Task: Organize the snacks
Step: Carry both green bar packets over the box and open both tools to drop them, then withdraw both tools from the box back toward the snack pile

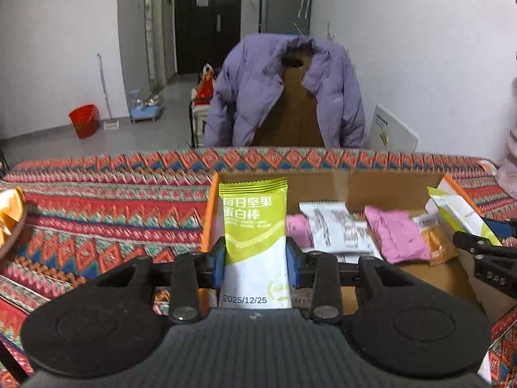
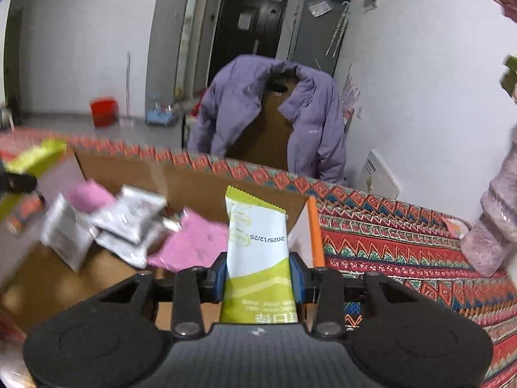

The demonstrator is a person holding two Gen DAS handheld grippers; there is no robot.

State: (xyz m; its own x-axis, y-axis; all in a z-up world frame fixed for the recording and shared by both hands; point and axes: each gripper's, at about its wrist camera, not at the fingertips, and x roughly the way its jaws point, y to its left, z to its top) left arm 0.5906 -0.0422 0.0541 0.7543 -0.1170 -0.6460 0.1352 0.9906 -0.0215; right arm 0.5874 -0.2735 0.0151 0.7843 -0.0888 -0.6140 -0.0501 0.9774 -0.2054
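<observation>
Your left gripper [image 1: 255, 257] clamps one green bar [image 1: 255, 232] above the box [image 1: 323, 182]; your right gripper [image 2: 257, 276] clamps a second bar [image 2: 255, 245]. Inside lie two pink packs [image 1: 395, 234] and several silver packs [image 1: 336, 229].

We see a patterned cloth [image 1: 97, 200] covering the worktop. Beyond its far edge, a purple puffer jacket [image 1: 284, 90] hangs over a brown chair back [image 1: 290, 116]. A red bucket [image 1: 84, 120] stands on the grey floor [image 1: 135, 132] near a dark door [image 1: 206, 16]; a white board [image 1: 392, 132] leans against the right wall.
</observation>
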